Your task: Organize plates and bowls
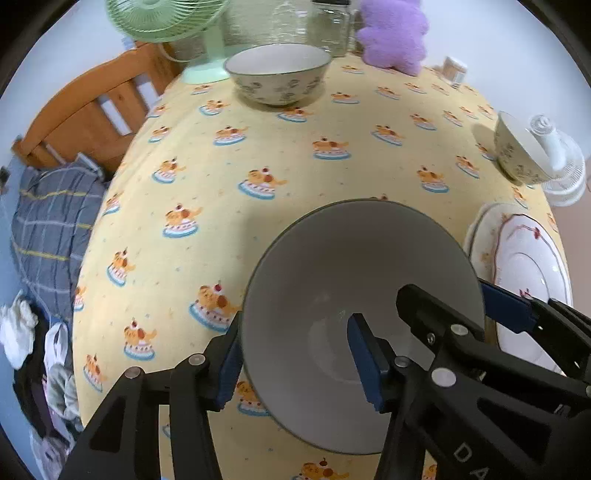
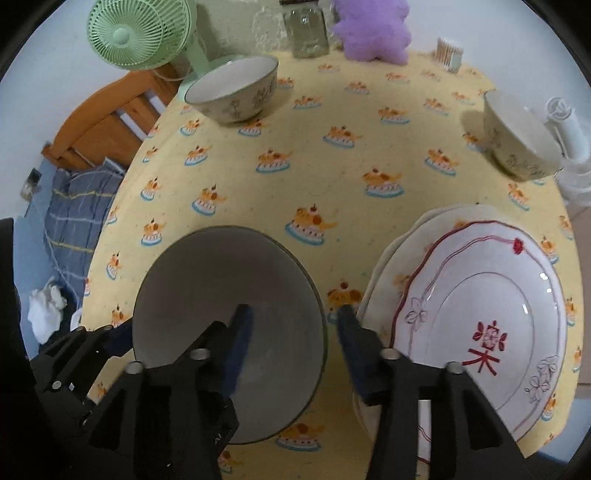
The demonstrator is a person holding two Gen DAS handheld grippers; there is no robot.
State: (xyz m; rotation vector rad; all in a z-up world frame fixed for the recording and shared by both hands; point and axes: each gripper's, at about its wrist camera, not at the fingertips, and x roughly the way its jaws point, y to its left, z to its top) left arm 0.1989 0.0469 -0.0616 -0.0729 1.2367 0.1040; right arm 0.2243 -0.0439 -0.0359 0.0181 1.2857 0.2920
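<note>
Both grippers straddle the near bowl's rim: left gripper and right gripper each stand spread, pads off the wall, beside stacked plates.

A worktop under a yellow cake-print cloth carries three bowls, stacked plates and a green fan. A glass jar, purple plush toy and cotton-swab box stand at its far edge.
</note>
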